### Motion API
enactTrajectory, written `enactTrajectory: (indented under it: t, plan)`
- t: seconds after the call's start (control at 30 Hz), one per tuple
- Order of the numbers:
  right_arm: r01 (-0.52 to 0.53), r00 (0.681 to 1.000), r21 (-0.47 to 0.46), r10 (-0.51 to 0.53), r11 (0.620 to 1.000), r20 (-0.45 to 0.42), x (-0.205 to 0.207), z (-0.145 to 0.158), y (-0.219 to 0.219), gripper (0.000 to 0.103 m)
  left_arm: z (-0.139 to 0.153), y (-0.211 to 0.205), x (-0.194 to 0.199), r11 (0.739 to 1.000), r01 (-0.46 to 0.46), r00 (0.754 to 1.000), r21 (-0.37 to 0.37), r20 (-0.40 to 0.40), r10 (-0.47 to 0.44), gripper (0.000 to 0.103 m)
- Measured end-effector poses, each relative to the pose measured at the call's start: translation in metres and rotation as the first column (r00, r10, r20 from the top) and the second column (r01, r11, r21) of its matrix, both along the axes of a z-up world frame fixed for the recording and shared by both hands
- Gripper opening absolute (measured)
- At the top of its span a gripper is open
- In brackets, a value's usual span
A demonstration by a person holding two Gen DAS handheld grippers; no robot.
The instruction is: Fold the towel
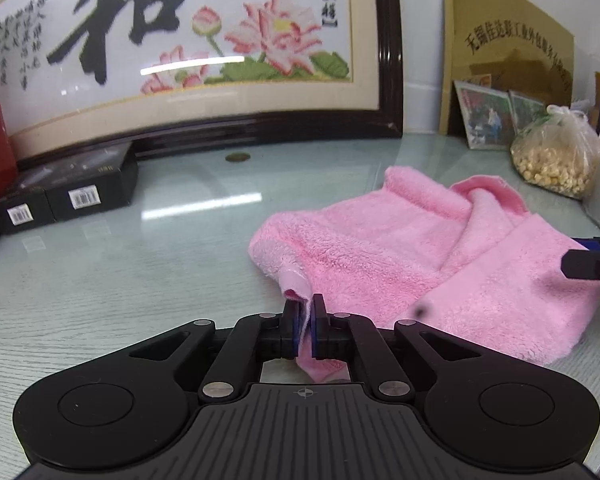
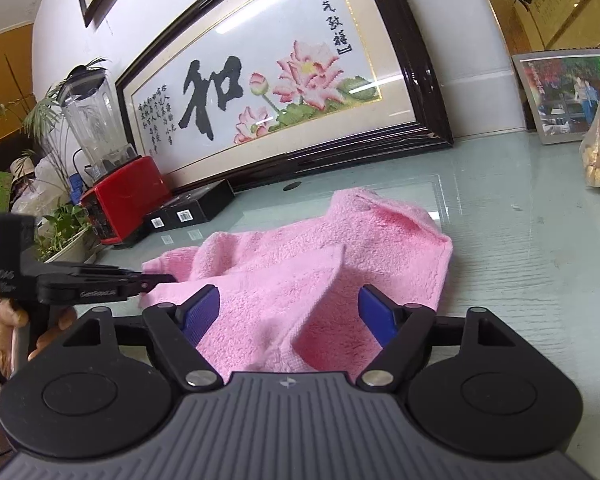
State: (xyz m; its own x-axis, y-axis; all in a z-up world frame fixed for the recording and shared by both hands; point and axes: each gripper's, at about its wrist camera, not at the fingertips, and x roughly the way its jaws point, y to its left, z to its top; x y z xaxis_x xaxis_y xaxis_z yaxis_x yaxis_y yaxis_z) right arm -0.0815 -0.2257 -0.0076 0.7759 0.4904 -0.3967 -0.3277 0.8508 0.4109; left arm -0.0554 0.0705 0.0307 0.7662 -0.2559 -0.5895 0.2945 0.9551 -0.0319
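While my left gripper [image 1: 305,322] pinches one corner of the pink towel [image 1: 400,248], the rest of the towel lies in a lumpy heap on the glass table [image 1: 120,280]. The pinched corner is the near left one, and only a thin bit of cloth sits between the blue pads. My right gripper [image 2: 290,312] is spread wide over the near right part of the towel. Cloth lies between its pads, but I do not think they press on it yet.

I can see a few ways this could go wrong. The left grip is on a very small edge, so a hard pull could make the corner slip out. The right gripper has a thick fold under it, so if I close it there I might grab two layers and not one corner. Then the fold would come out crooked. The towel is also bunched in the middle, and pulling it flat could drag it across the smooth glass.

A plastic bag of round yellow bits [image 1: 552,160] sits on the far right, quite near the towel. A big swing of the cloth could knock it. The black boxes [image 1: 68,196] at the far left are well apart from the towel.
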Motion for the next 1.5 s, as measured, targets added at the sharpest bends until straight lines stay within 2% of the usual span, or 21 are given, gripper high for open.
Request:
enactTrajectory:
  t: [0.2,0.3,0.33,0.4,0.43,0.5,0.53,0.63,0.73,0.87,0.93,1.03,1.1,1.2,1.27,1.33,1.37,1.4,1.47,1.5]
  plan:
    - [-0.008,0.998,0.108,0.014,0.994,-0.058,0.010,-0.002,-0.018,0.079,0.009,0.011,-0.034,0.996,0.032,0.999,-0.082,0.026,-0.030,0.004]
    - [-0.010,0.998,0.075,0.015,0.997,-0.062,0.012,-0.002,-0.017,0.079,0.013,0.010,-0.055,0.994,0.060,0.998,-0.095,0.042,-0.056,0.004]
    - [-0.017,0.998,0.055,0.021,0.998,-0.061,0.013,-0.001,-0.015,0.076,0.014,0.009,-0.060,0.993,0.070,0.997,-0.092,0.047,-0.066,0.004]
    - [-0.049,0.997,0.017,0.050,0.999,-0.058,0.016,0.000,-0.009,0.047,0.014,0.006,-0.066,0.993,0.077,0.996,-0.088,0.047,-0.073,0.004]
    - [-0.059,0.996,-0.007,0.059,0.998,-0.063,0.016,0.001,-0.005,0.029,0.015,0.005,-0.067,0.993,0.080,0.996,-0.090,0.042,-0.077,0.004]
    - [-0.068,0.995,-0.061,0.063,0.996,-0.081,0.014,0.002,0.003,0.020,0.015,0.003,-0.067,0.992,0.082,0.996,-0.100,0.029,-0.079,0.004]
    - [-0.066,0.995,-0.092,0.059,0.994,-0.077,0.009,0.003,0.007,0.013,0.015,0.004,-0.067,0.991,0.078,0.997,-0.107,0.022,-0.076,0.004]
    - [-0.074,0.997,-0.148,0.073,0.986,-0.016,-0.019,0.009,0.010,0.007,0.014,0.007,-0.072,0.987,0.087,0.996,-0.137,0.013,-0.086,0.004]
    - [-0.062,0.995,-0.170,0.073,0.983,0.062,-0.059,0.019,0.000,0.006,0.015,0.009,-0.086,0.978,0.127,0.992,-0.167,0.025,-0.125,0.004]
    - [0.015,0.990,-0.205,0.014,0.979,0.142,-0.105,0.029,-0.022,0.006,0.019,0.005,-0.116,0.962,0.211,0.976,-0.171,0.090,-0.198,0.005]
    - [0.034,0.990,-0.216,-0.003,0.976,0.143,-0.115,0.028,-0.034,0.006,0.020,0.003,-0.127,0.954,0.250,0.966,-0.166,0.106,-0.235,0.006]
    - [0.055,0.995,-0.248,-0.033,0.967,0.093,-0.121,0.020,-0.046,0.007,0.021,0.001,-0.138,0.946,0.285,0.956,-0.153,0.117,-0.269,0.010]
    - [0.064,0.997,-0.284,-0.048,0.957,0.060,-0.123,0.013,-0.050,0.009,0.023,0.001,-0.140,0.952,0.274,0.958,-0.139,0.120,-0.259,0.016]
    - [0.061,0.998,-0.281,-0.060,0.958,0.012,-0.122,0.008,-0.059,0.013,0.026,0.010,-0.135,0.960,0.225,0.973,-0.165,0.091,-0.212,0.029]
    - [0.083,0.997,-0.222,-0.081,0.972,0.016,-0.123,0.012,-0.071,0.015,0.029,0.017,-0.134,0.959,0.201,0.979,-0.199,0.076,-0.189,0.037]
    - [0.094,0.995,-0.163,-0.090,0.982,0.031,-0.121,0.018,-0.081,0.016,0.035,0.025,-0.138,0.960,0.186,0.981,-0.209,0.103,-0.167,0.042]
    - [0.105,0.994,-0.147,-0.100,0.984,0.047,-0.117,0.022,-0.084,0.016,0.039,0.028,-0.141,0.961,0.178,0.981,-0.213,0.119,-0.155,0.052]
    - [0.107,0.993,-0.150,-0.100,0.983,0.060,-0.112,0.025,-0.084,0.017,0.041,0.030,-0.142,0.961,0.173,0.980,-0.216,0.132,-0.147,0.068]
    - [0.093,0.994,-0.189,-0.080,0.978,0.076,-0.097,0.028,-0.077,0.025,0.049,0.031,-0.143,0.966,0.162,0.976,-0.203,0.174,-0.127,0.081]
    - [0.083,0.995,-0.207,-0.068,0.975,0.079,-0.087,0.029,-0.072,0.028,0.052,0.029,-0.137,0.968,0.157,0.977,-0.195,0.177,-0.122,0.080]
